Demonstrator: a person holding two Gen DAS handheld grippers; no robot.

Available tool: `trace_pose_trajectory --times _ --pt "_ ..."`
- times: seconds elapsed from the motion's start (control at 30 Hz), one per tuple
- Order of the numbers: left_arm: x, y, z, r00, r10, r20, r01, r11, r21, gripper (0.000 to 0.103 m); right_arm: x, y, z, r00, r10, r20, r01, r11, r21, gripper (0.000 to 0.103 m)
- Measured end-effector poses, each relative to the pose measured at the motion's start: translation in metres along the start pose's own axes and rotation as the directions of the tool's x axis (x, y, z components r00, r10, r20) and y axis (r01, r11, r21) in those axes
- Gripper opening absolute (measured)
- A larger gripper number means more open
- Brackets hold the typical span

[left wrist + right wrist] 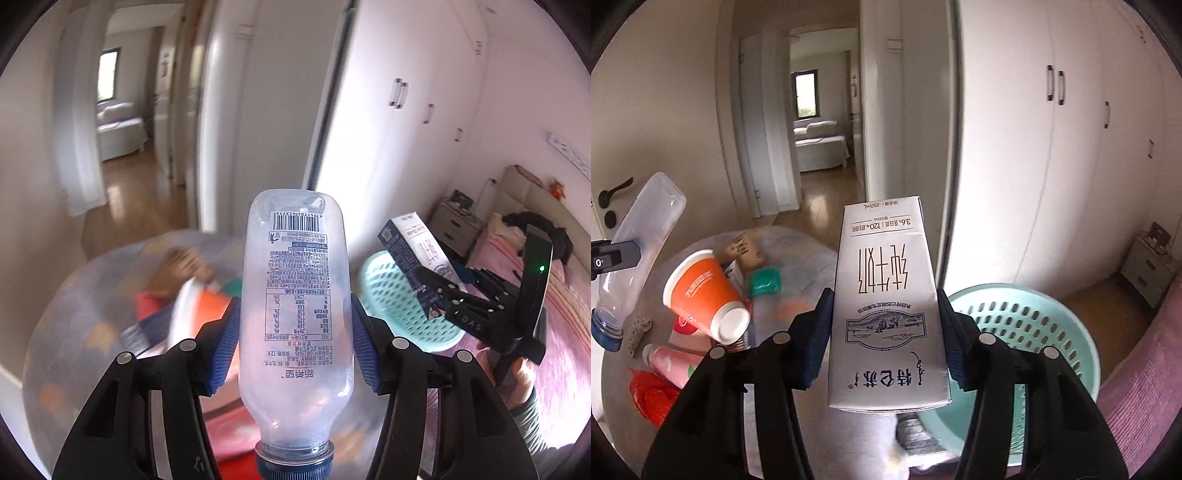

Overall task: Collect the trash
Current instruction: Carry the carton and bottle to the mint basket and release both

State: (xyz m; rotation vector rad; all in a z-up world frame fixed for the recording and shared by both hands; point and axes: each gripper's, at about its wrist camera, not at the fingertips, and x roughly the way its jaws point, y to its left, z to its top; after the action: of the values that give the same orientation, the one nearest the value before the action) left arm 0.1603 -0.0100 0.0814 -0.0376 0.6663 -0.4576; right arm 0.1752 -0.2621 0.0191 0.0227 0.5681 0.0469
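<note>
The left hand-held gripper pinches a clear plastic bottle with a blue cap, cap toward the camera, above the round bench strewn with trash. The right hand-held gripper clamps a white milk carton beside the mint-green perforated plastic basket.

A clear empty plastic bottle with a blue cap hangs cap-down, pinched at its middle. A white milk carton with a dark blue side is held upside down, its print inverted. On the round tabletop lie an orange paper cup on its side, a green packet, a pink tube and a red crumpled wrapper near the left edge. A mint perforated basket stands beside the tabletop.
</note>
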Motion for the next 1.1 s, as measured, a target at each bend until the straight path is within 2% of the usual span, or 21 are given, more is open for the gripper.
trace_pose_trajectory --times 0.1,0.2,0.33,0.5,0.6,0.73,0.9,1.03,1.1 --pt "0.021 -0.037 0.021 0.996 -0.085 0.006 0.085 0.996 0.026 0.054 0.002 -0.037 0.002 0.998 -0.062 -0.012 0.062 0.995 0.078 0.050" --pt "0.054 -0.076 0.039 0.985 -0.173 0.002 0.173 0.984 0.039 0.054 0.016 -0.074 -0.002 0.992 -0.113 -0.046 0.119 0.981 0.156 0.050" --pt "0.101 -0.119 0.048 0.964 -0.264 -0.022 0.265 0.963 0.051 0.054 0.051 -0.114 -0.018 0.971 -0.180 -0.160 0.214 0.949 0.231 0.050" --pt "0.171 -0.148 0.034 0.951 -0.292 -0.099 0.294 0.956 0.002 0.054 0.087 -0.144 -0.045 0.927 -0.214 -0.308 0.300 0.915 0.270 0.051" --pt "0.212 -0.157 0.020 0.948 -0.276 -0.157 0.276 0.961 -0.026 0.054 0.100 -0.152 -0.061 0.907 -0.220 -0.358 0.325 0.908 0.266 0.051" --pt "0.256 -0.157 0.005 0.935 -0.275 -0.225 0.265 0.961 -0.075 0.054 0.114 -0.158 -0.076 0.884 -0.208 -0.418 0.338 0.903 0.264 0.052" --pt "0.280 -0.147 -0.003 0.924 -0.288 -0.251 0.264 0.956 -0.125 0.054 0.110 -0.157 -0.089 0.888 -0.186 -0.421 0.326 0.900 0.290 0.054" --pt "0.289 -0.142 -0.006 0.927 -0.266 -0.264 0.240 0.963 -0.126 0.054 0.096 -0.157 -0.088 0.903 -0.175 -0.393 0.313 0.894 0.320 0.057" --pt "0.289 -0.144 -0.007 0.927 -0.262 -0.268 0.236 0.964 -0.125 0.056 0.089 -0.157 -0.085 0.901 -0.193 -0.388 0.325 0.892 0.313 0.060"
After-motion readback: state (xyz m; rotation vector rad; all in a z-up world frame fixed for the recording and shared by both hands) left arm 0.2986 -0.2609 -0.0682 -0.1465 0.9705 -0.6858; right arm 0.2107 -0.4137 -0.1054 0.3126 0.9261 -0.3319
